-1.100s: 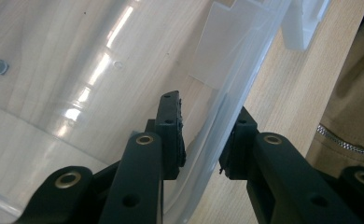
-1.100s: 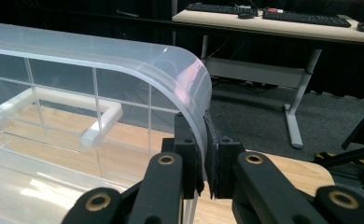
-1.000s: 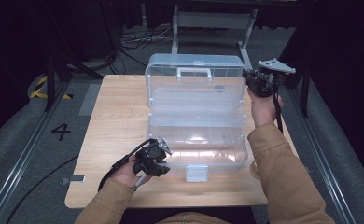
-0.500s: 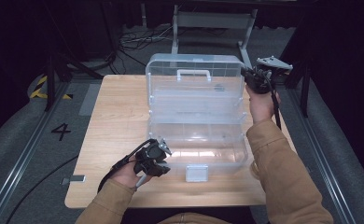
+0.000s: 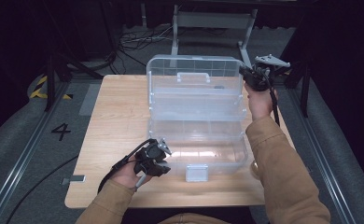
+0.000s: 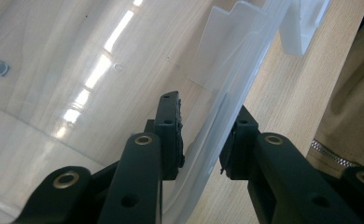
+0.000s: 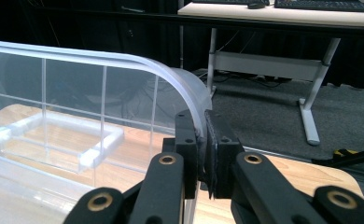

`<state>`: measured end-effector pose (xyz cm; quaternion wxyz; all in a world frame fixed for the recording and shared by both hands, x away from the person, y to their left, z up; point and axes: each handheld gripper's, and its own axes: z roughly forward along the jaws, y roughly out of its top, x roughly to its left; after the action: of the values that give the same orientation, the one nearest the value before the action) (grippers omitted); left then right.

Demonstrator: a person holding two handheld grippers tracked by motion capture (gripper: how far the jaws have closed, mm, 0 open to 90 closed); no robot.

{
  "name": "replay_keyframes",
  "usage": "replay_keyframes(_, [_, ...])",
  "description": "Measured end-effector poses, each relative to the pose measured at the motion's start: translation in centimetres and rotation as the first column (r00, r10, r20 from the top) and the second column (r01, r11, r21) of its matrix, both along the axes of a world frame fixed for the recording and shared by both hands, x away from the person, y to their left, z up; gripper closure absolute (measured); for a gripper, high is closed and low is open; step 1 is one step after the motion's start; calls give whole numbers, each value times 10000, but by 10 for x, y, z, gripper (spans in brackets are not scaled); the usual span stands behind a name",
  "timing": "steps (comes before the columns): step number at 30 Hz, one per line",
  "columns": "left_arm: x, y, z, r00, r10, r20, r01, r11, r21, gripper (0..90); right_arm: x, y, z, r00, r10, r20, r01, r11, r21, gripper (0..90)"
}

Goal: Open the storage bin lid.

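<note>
Far left on the floor: a painted number 4 (image 5: 60, 131) beside the rail, with yellow-and-black hazard tape (image 5: 44, 87) farther back. Next to that, the wooden bench (image 5: 115, 112), pale and bare along its left half.

At the near left of the bench, seen from the high view: the left gripper (image 5: 157, 156), held in a hand with a tan sleeve, a black cable trailing off toward the floor. Set against the near left corner of the clear plastic storage box (image 5: 196, 121). In the left gripper view, jaws apart and straddling the box's front wall (image 6: 227, 93), one jaw inside the base, the other outside over the bench; a gap on each side of the plastic, so not clamped.

In the middle of the bench: the storage box standing open, base toward the person, lid (image 5: 194, 77) raised upright at the back with its handle (image 5: 193, 76) facing the camera. A white latch (image 5: 196, 172) at the middle of the near wall.

At the right: the right gripper (image 5: 251, 77), raised at the lid's upper right corner, a grey three-cornered plate on top, the arm in a tan sleeve reaching along the box's right side. In the right gripper view, jaws closed tight on the lid's rounded corner rim (image 7: 196, 105), plastic pinched between the pads. Beyond, a desk frame (image 7: 264, 60) on grey carpet.
</note>
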<state>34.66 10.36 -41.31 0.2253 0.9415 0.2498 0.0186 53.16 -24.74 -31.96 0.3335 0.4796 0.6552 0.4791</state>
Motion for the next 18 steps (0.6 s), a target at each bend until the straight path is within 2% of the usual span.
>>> replay_keyframes(8, [0, 0, 0, 10000, -9, 11, 9, 10000, -18, 722, 7, -1, -4, 10000, 36, -15, -36, 9999, 96, 856])
replay_keyframes(14, [0, 0, 0, 10000, -23, 23, 23, 10000, -19, 722, 16, -1, -5, 9995, 45, -327, -42, 10000, 89, 857])
replay_keyframes(18, [0, 0, 0, 10000, -31, 33, 31, 10000, -26, 722, 20, -1, -8, 9993, 81, -364, -76, 9999, 134, 857])
